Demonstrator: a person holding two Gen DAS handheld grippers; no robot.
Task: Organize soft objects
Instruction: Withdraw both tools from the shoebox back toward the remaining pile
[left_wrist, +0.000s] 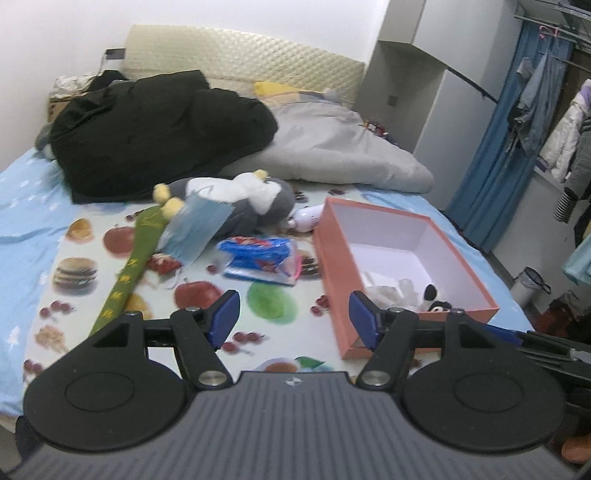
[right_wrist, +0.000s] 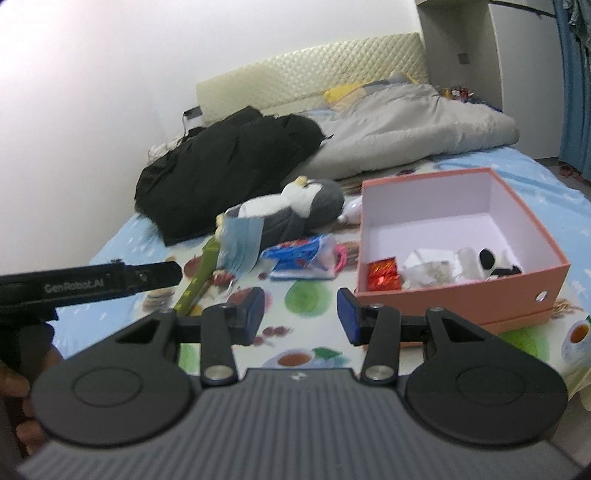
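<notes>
Left hand-held gripper (left_wrist: 291, 319): you held it over the bed, jaws apart, nothing between the blue pads.
Right hand-held gripper (right_wrist: 301, 315): jaws also apart and empty, narrower than the left; it pointed at the bed just in front of the box.
Bed (left_wrist: 22, 221): fruit-and-burger print sheet; it carried everything you were sorting.
Orange box (left_wrist: 334, 266): open, white inside, on the right side of the bed. It already held a red foil packet (right_wrist: 384, 278), white crumpled pieces and a small black-and-white toy (right_wrist: 491, 260).
Plush penguin (left_wrist: 243, 201): lay on its side in the middle of the bed, well left of the box. Likely light and squashy; you would do best to pinch the thick grey body, since the small yellow feet look apt to slip out.
Face masks (left_wrist: 194, 230): a blue stack leaning against the plush. Thin and floppy; probably best taken across the whole stack, or single sheets could peel off.
Blue-and-red packet (left_wrist: 258, 260): crinkly plastic between the masks and the box. Probably slick; a grip at the middle seemed safer.
Green banner (left_wrist: 129, 266): a long limp strip beside the masks; it would likely trail if you lifted one end.
White bottle-like item (left_wrist: 306, 218): small, just behind the box's far corner; too blurred to name.
In the way: the masks rested on the plush, so lifting the plush first would likely tumble them. The box's near wall stood between the right jaws and its inside. The black coat (left_wrist: 155, 133) and grey quilt (left_wrist: 332, 147) lay further back, clear of the reach.
</notes>
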